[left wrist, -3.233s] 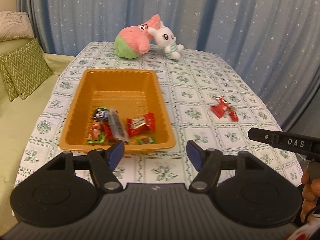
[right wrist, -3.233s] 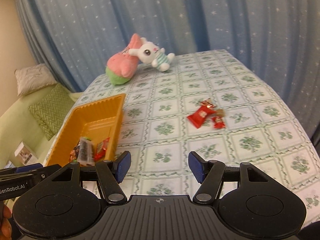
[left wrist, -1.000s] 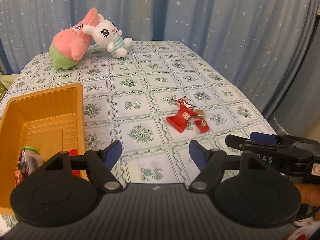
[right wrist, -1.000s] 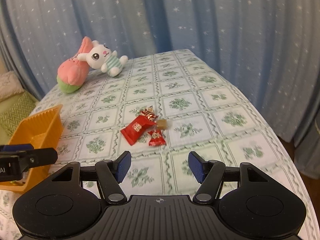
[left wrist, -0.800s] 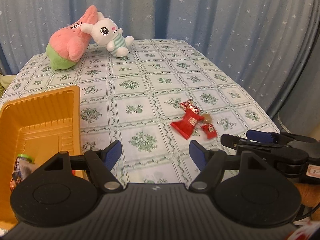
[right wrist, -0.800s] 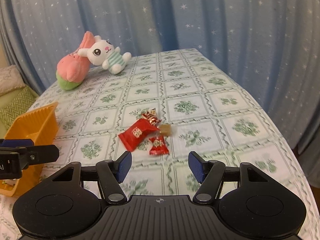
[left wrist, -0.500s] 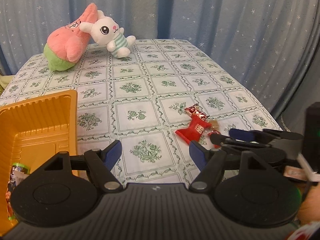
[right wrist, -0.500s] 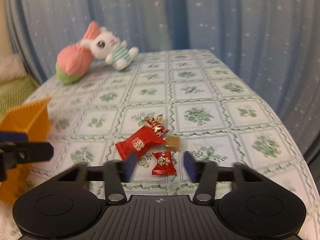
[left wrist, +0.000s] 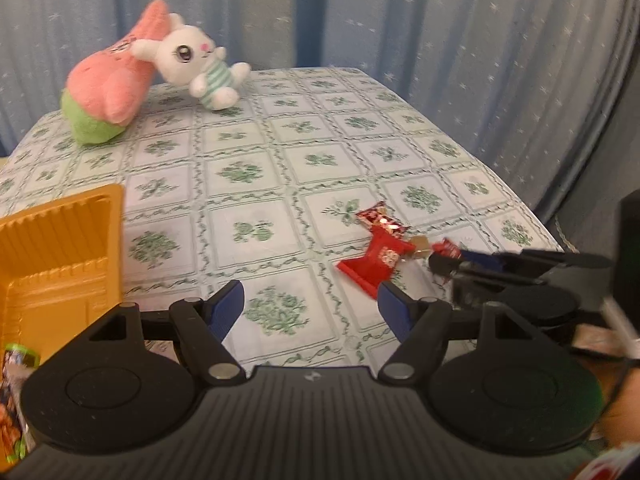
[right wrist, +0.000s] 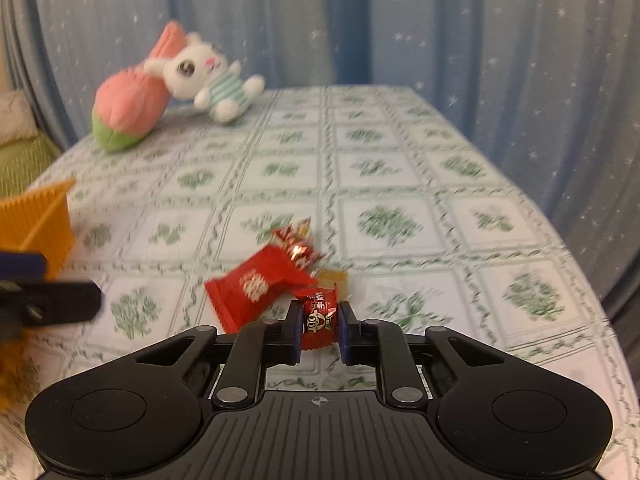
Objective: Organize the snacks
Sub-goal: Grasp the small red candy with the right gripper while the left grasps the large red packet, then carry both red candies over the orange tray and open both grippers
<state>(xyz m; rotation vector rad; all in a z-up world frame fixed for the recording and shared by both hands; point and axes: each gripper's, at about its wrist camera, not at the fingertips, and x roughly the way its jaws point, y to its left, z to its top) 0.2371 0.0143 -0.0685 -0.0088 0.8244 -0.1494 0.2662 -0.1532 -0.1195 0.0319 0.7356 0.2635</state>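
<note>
My right gripper has its jaws closing tight on a small red candy, with both pads pressed against its sides on the tablecloth. Just left of it lies a larger red packet. A twisted red candy and a small gold one lie just behind. In the left wrist view the same cluster sits right of centre: the red packet and the right gripper at the small candy. My left gripper hovers open and empty over the cloth. The orange tray is at the left.
A few wrapped snacks lie in the tray's near corner. A pink and green plush and a white bunny plush lie at the table's far end. Blue starred curtains hang behind. The table's right edge drops off close by.
The right gripper moved down to the candy cluster and its jaws went from wide open to shut on the small red candy. The left gripper drifted right, away from the tray.
</note>
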